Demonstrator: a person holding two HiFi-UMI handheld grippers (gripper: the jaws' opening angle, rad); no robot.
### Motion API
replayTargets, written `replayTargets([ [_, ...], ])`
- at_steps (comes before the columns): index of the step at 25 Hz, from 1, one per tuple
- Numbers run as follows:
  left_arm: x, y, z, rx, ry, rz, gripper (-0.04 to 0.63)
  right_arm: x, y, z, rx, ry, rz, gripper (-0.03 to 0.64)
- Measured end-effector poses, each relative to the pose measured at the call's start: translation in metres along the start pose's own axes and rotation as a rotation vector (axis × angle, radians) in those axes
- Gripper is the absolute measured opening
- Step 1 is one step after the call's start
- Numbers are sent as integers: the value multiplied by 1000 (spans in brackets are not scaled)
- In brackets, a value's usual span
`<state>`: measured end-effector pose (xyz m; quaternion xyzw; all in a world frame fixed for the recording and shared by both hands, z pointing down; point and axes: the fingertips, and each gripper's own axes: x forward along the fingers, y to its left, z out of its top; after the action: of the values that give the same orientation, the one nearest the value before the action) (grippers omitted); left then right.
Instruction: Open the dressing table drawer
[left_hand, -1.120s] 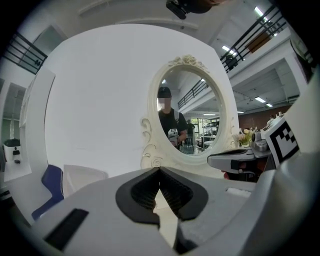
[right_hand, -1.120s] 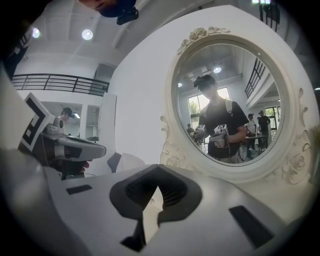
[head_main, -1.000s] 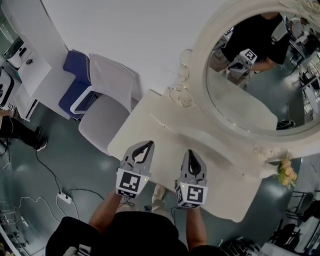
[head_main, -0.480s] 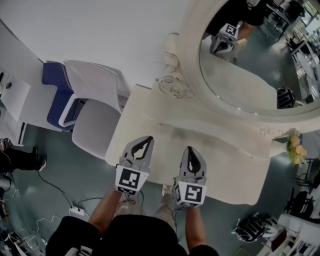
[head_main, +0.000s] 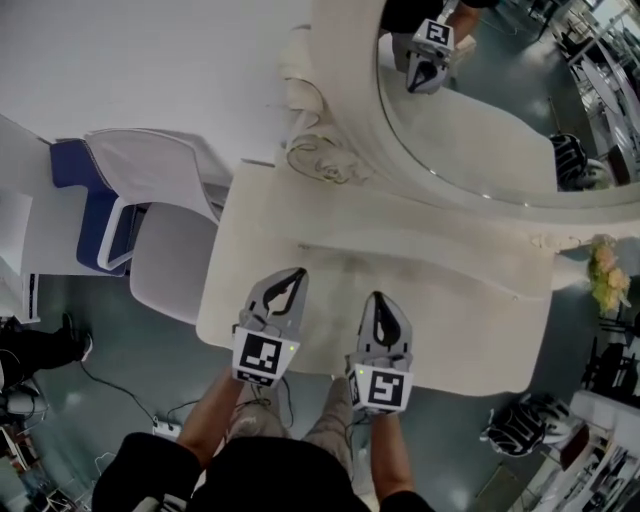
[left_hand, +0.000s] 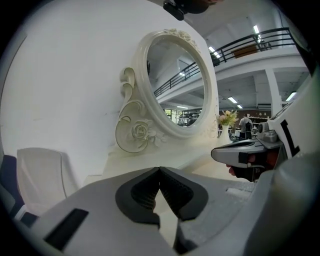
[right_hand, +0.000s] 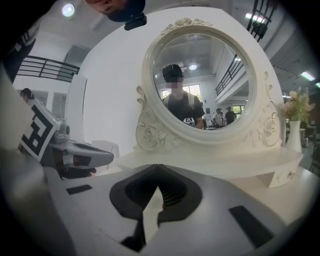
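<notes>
Hovering side by side above the near edge of the dressing table's cream tabletop (head_main: 455, 335), my left claw (head_main: 293, 276) and right claw (head_main: 380, 300) are both closed and empty. The drawer lies hidden beneath. The oval mirror (head_main: 480, 130) stands beyond.

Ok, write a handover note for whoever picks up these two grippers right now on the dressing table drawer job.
Left gripper: jaws shut, nothing between them, over the near left part of the dressing table top.
Right gripper: jaws shut, empty, beside it over the near middle.
Drawer: not visible in any view; probably under the table's near edge, below the grippers.
Done: nothing yet, no handle gripped.
Left: lower a gripper to the table's front, find the handle, open the jaws, grip it and pull.
Nearby: white chair at the table's left end, round mirror at the back.
</notes>
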<state>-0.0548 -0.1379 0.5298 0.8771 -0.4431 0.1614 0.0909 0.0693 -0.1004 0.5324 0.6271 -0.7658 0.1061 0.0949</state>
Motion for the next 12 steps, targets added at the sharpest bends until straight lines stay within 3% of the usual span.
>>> replayTargets([
  [5,23,8,-22,10,37,21,2,10,-7,-18,10,25,-19,-2],
  [12,44,20,-49,-45,92,42,2,20,-13,-34,40,42,-32,-2],
])
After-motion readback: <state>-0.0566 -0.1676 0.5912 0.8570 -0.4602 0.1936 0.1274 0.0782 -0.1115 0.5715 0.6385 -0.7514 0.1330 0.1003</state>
